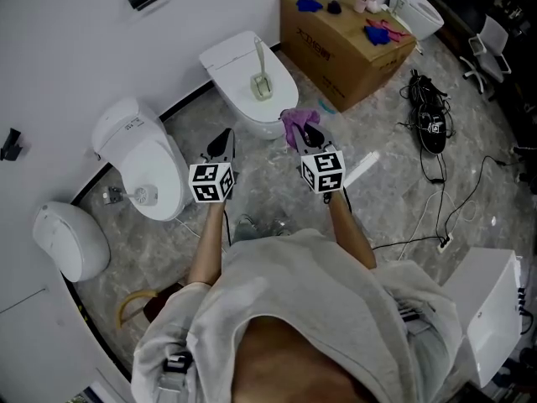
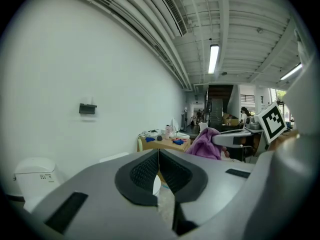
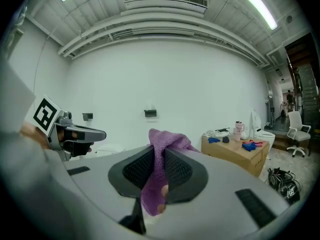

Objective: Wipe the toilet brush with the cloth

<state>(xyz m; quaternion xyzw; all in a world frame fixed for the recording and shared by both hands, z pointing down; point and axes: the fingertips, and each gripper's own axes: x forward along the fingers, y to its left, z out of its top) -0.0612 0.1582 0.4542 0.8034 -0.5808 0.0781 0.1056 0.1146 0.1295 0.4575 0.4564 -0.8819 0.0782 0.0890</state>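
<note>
Purple cloth sits pinched in your right claw: the jaws clamp it, with a fold bunched above the tips and a tail hanging below. Your left claw is closed, its tips meeting with nothing between them. Both claws hover side by side above the marble floor, just short of the white toilet. The brush stands upright in its holder on the closed lid, toward the lid's edge facing the cardboard box. It is apart from both claws, and the cloth is not touching it.
</note>
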